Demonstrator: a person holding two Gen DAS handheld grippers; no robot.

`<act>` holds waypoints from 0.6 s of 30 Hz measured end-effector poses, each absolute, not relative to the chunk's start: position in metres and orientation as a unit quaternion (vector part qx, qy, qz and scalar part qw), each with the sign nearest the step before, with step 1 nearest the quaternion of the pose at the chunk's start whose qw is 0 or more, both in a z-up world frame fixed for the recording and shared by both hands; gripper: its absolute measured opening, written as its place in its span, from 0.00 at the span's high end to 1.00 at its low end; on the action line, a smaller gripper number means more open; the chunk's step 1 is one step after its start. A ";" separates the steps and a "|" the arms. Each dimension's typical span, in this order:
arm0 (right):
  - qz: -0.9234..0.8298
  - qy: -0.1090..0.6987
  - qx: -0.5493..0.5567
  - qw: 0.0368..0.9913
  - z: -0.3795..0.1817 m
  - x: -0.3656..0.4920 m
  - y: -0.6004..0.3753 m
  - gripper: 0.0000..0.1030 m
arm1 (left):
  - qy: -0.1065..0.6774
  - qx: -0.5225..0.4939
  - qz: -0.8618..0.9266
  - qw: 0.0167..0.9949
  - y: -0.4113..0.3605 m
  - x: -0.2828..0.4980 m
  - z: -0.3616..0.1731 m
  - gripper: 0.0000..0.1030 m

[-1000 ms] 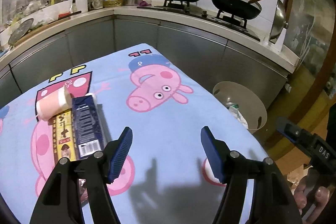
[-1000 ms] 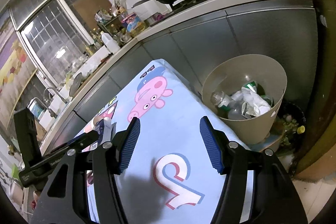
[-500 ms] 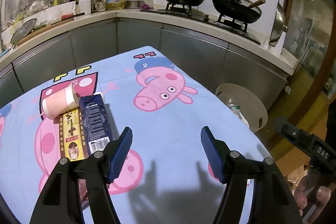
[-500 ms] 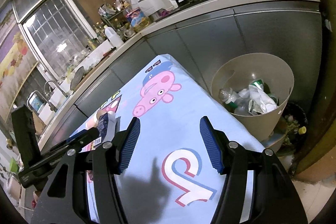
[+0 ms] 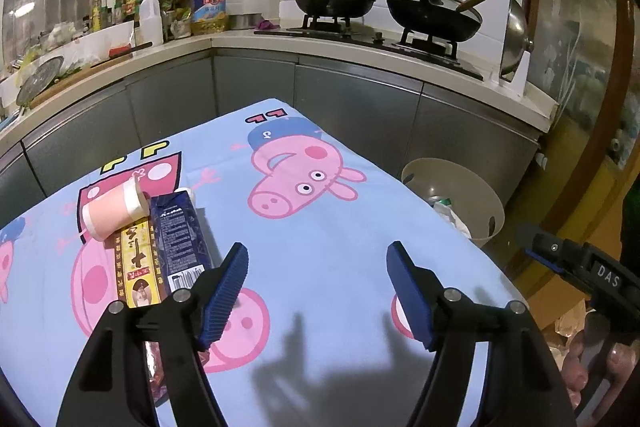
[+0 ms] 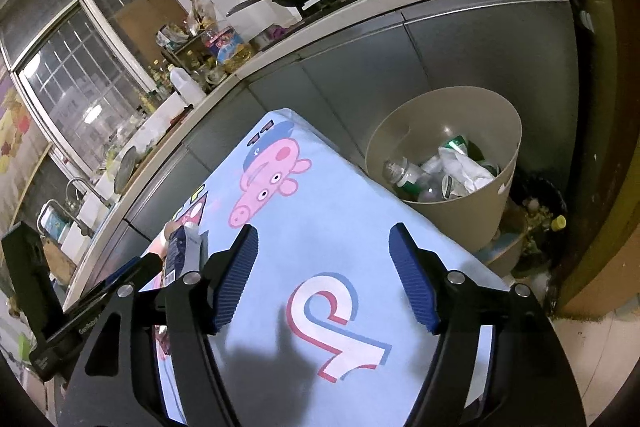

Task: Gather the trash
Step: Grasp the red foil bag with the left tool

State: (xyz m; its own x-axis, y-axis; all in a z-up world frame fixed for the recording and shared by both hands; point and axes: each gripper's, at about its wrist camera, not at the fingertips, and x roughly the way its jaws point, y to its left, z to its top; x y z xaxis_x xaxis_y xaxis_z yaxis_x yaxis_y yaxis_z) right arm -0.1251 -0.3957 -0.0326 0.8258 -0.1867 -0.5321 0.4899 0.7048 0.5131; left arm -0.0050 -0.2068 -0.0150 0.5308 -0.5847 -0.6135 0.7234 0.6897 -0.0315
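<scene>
On the blue Peppa Pig cloth point(image 5: 320, 239) lie a dark blue carton point(image 5: 180, 235), a yellow box point(image 5: 136, 267) and a pink cup point(image 5: 112, 211) on its side, close together at the left. A foil wrapper point(image 5: 156, 371) shows under my left finger. My left gripper point(image 5: 316, 291) is open and empty, just right of the carton. My right gripper point(image 6: 322, 275) is open and empty above the cloth's near right part; the carton point(image 6: 182, 251) shows left of it. A beige trash bin point(image 6: 444, 163) with bottles and wrappers stands on the floor beyond the table's right edge; it also shows in the left wrist view point(image 5: 456, 199).
A grey kitchen counter point(image 5: 360, 47) wraps behind the table, with two pans on a stove point(image 5: 380, 19) and bottles in the corner. The right gripper's body point(image 5: 580, 271) shows at the left view's right edge. Floor litter lies beside the bin point(image 6: 540, 219).
Both grippers have drawn back and risen slightly, so the table items sit farther into view. Both stay open and empty.
</scene>
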 end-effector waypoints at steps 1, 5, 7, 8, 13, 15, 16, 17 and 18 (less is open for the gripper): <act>-0.187 0.228 0.334 0.895 -0.032 -0.124 -0.395 0.34 | 0.305 0.113 -0.376 0.868 -0.207 -0.005 -0.015 0.30; -0.180 0.231 0.328 0.898 -0.031 -0.120 -0.391 0.34 | 0.306 0.112 -0.374 0.868 -0.204 -0.005 -0.016 0.30; -0.176 0.234 0.327 0.899 -0.030 -0.118 -0.389 0.34 | 0.307 0.112 -0.374 0.868 -0.202 -0.005 -0.016 0.30; -0.173 0.235 0.326 0.899 -0.030 -0.117 -0.388 0.34 | 0.307 0.111 -0.373 0.868 -0.201 -0.004 -0.017 0.30; -0.156 0.247 0.318 0.902 -0.031 -0.108 -0.378 0.34 | 0.313 0.117 -0.372 0.866 -0.189 -0.006 -0.027 0.30; -0.145 0.253 0.310 0.905 -0.032 -0.103 -0.373 0.34 | 0.321 0.117 -0.370 0.864 -0.175 -0.007 -0.034 0.30; -0.138 0.257 0.303 0.907 -0.032 -0.098 -0.369 0.34 | 0.325 0.114 -0.369 0.863 -0.167 -0.006 -0.038 0.30; -0.128 0.263 0.295 0.909 -0.032 -0.093 -0.364 0.34 | 0.331 0.108 -0.368 0.862 -0.155 -0.005 -0.042 0.30; -0.121 0.267 0.290 0.911 -0.032 -0.090 -0.361 0.35 | 0.338 0.099 -0.365 0.862 -0.140 -0.003 -0.046 0.30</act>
State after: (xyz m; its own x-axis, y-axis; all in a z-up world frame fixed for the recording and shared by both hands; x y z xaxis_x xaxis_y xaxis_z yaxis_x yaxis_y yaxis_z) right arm -0.0898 -0.3606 -0.0322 0.8280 -0.0647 -0.5570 0.3751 0.8023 0.4644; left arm -0.0026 -0.1402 -0.0460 0.5050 -0.5621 -0.6550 0.6962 0.7138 -0.0758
